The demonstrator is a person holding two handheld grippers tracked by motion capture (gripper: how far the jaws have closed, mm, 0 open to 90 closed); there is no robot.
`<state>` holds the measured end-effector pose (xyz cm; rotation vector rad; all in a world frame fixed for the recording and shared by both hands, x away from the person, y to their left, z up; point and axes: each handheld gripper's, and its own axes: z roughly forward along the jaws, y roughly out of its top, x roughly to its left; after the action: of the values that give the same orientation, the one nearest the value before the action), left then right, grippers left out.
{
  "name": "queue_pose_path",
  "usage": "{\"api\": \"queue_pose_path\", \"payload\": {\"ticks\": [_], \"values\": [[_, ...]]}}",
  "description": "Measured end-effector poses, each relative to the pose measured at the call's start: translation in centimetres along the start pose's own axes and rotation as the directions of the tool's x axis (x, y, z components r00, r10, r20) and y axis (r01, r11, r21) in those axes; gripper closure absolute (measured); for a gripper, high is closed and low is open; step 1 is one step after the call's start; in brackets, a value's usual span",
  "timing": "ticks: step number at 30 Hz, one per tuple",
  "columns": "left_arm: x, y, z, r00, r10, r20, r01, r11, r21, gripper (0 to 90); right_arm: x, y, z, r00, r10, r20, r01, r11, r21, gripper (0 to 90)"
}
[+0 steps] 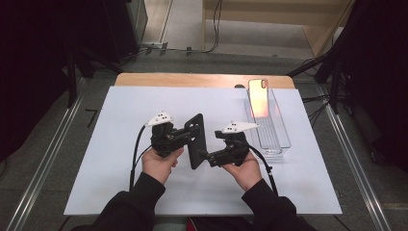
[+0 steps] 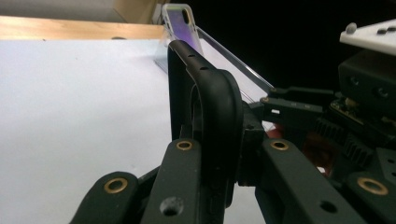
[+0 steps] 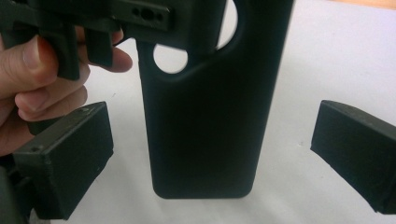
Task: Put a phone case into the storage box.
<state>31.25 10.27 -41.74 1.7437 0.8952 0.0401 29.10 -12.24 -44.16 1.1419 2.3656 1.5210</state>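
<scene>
A black phone case (image 1: 196, 140) is held upright above the white sheet, between the two hands. My left gripper (image 1: 191, 132) reaches in from the left and is shut on its upper part. In the left gripper view the case (image 2: 205, 88) stands edge-on, clamped between my jaws (image 2: 224, 161). My right gripper (image 1: 206, 156) comes in from the right at the case's lower end. In the right gripper view its fingers (image 3: 70, 158) stand wide open, and the case's back (image 3: 205, 126) hangs between them, touching neither.
A clear plastic box (image 1: 274, 137) sits at the right of the white sheet (image 1: 115, 120). A shiny pink-orange phone case (image 1: 259, 98) leans inside its far end. Bare wooden tabletop (image 1: 192, 79) runs along the far edge.
</scene>
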Motion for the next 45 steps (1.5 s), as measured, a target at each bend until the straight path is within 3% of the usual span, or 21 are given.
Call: {"api": "queue_pose_path", "payload": {"ticks": [19,21,22,27,32,39,42,45], "values": [[-2.8,-0.4,0.6,0.9978,0.017,0.065,-0.02,0.9992,0.036,82.6,0.8,0.2,0.5,0.9992,-0.011,0.038,0.011,1.0,-0.004,0.0],[-2.8,-0.4,0.6,0.9976,0.018,0.067,-0.021,0.999,0.04,82.5,1.0,0.2,0.6,0.9994,-0.019,0.03,0.019,1.0,0.014,9.1],[-2.9,-0.4,0.5,0.9976,0.018,0.067,-0.02,0.9991,0.038,82.4,1.1,0.2,0.5,0.9984,-0.031,0.048,0.031,0.999,0.01,9.6],[-2.9,-0.2,0.3,0.9982,0.012,0.059,-0.015,0.9991,0.04,82.0,1.1,0.4,0.4,0.9985,-0.034,0.042,0.034,0.999,0.01,10.6],[-3.2,0.3,0.1,0.9989,-0.001,0.047,-0.003,0.9974,0.072,62.5,0.7,0.3,0.4,0.9983,-0.025,0.052,0.024,0.999,0.03,10.8],[-2.7,1.1,-0.9,0.9976,-0.041,0.056,0.037,0.9962,0.079,49.0,-0.2,0.1,0.2,0.9969,-0.013,0.078,0.01,0.999,0.037,10.9],[-2.0,1.2,-1.0,0.9965,-0.051,0.066,0.043,0.9914,0.124,40.6,-0.6,0.1,0.1,0.9964,-0.005,0.085,0.002,0.999,0.041,10.9],[-1.4,1.2,-1.2,0.9951,-0.061,0.078,0.05,0.9893,0.137,36.9,-1.1,0.1,-0.2,0.9954,-0.001,0.096,-0.003,0.999,0.047,10.9]]}}
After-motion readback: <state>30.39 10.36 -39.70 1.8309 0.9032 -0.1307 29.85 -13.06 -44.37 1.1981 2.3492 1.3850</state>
